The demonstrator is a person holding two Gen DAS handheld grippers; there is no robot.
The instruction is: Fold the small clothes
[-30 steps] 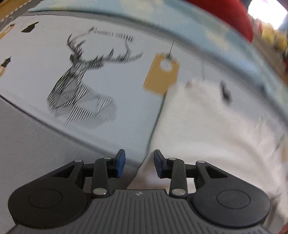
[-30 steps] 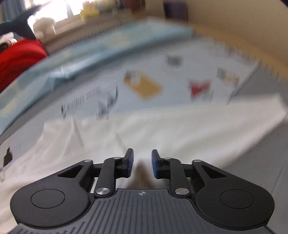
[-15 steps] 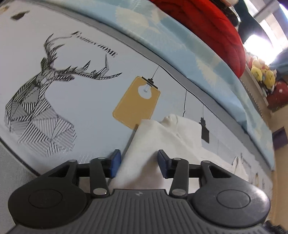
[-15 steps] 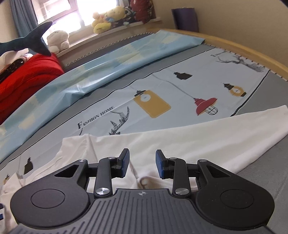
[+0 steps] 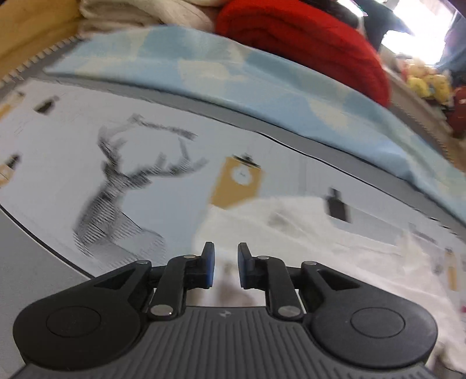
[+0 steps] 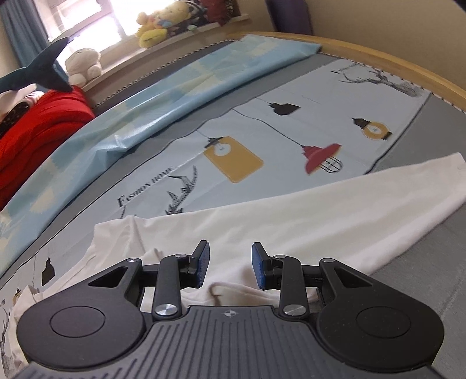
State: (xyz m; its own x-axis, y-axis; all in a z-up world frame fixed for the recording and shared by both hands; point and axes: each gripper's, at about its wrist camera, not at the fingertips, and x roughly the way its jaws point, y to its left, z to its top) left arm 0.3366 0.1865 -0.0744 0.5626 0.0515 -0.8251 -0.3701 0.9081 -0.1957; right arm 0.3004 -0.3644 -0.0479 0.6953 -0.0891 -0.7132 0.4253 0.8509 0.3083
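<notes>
A white long-sleeved garment (image 6: 291,221) lies spread on the printed bed sheet, one sleeve (image 6: 407,192) stretched to the right. It also shows, blurred, in the left wrist view (image 5: 305,233). My left gripper (image 5: 225,262) hovers over the garment's left part, its jaws partly open with nothing between them. My right gripper (image 6: 230,262) is open above the garment's middle, over a small fold near its collar (image 6: 218,288).
The sheet bears a deer print (image 5: 125,186) and lamp prints (image 6: 233,160). A light blue cover (image 6: 174,87) and a red blanket (image 5: 305,46) lie at the far side. Stuffed toys (image 6: 154,26) sit on the sill. A wooden bed rail (image 6: 393,70) runs at right.
My left gripper has narrowed its jaws and swung, so the garment sits lower right of it. My right gripper has opened wider and stayed over the garment.
</notes>
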